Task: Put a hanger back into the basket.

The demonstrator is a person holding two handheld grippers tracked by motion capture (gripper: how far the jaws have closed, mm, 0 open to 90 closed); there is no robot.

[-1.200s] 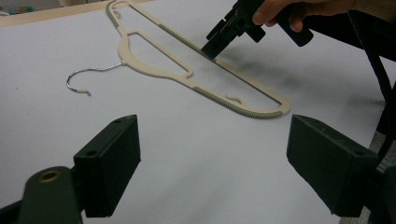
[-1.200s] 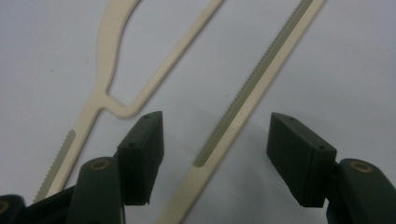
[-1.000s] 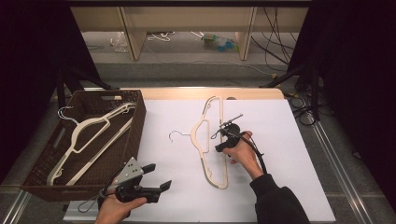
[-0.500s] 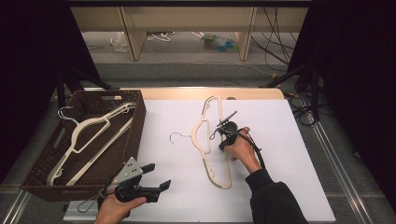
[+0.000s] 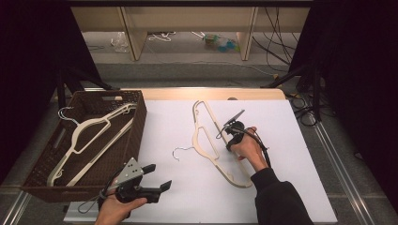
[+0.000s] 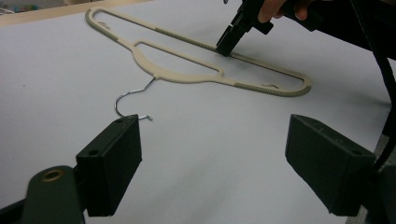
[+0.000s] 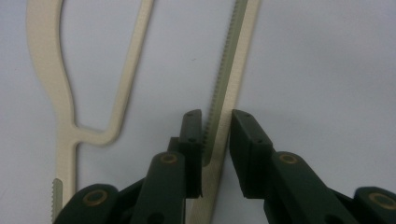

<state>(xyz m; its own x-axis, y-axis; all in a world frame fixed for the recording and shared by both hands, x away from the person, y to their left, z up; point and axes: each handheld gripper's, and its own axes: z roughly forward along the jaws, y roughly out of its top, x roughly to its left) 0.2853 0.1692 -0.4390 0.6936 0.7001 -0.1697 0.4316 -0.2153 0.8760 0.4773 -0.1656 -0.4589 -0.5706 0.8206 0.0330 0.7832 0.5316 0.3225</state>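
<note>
A cream plastic hanger [image 5: 196, 136] with a metal hook lies flat on the white table top, mid-table. My right gripper [image 5: 228, 146] points down at its long straight bar. In the right gripper view the right gripper [image 7: 216, 116] has that ribbed bar between its jaws. They have just been closing, and both pads now sit against the bar's edges. My left gripper [image 5: 157, 176] hovers open near the front left of the table, holding nothing. Its own view shows the left gripper [image 6: 212, 140] aimed across at the hanger [image 6: 187, 77] and the right gripper [image 6: 224, 48].
A dark woven basket [image 5: 140, 123] stands at the table's left, holding two cream hangers [image 5: 89, 136]. The white sheet ends at a wooden strip [image 5: 211, 93] at the back. Shelving legs and cables are on the floor beyond.
The right gripper's jaws have closed in from wide apart onto the hanger's straight bar, and the hand has shifted slightly. The left gripper and the hanger stay where they were.
</note>
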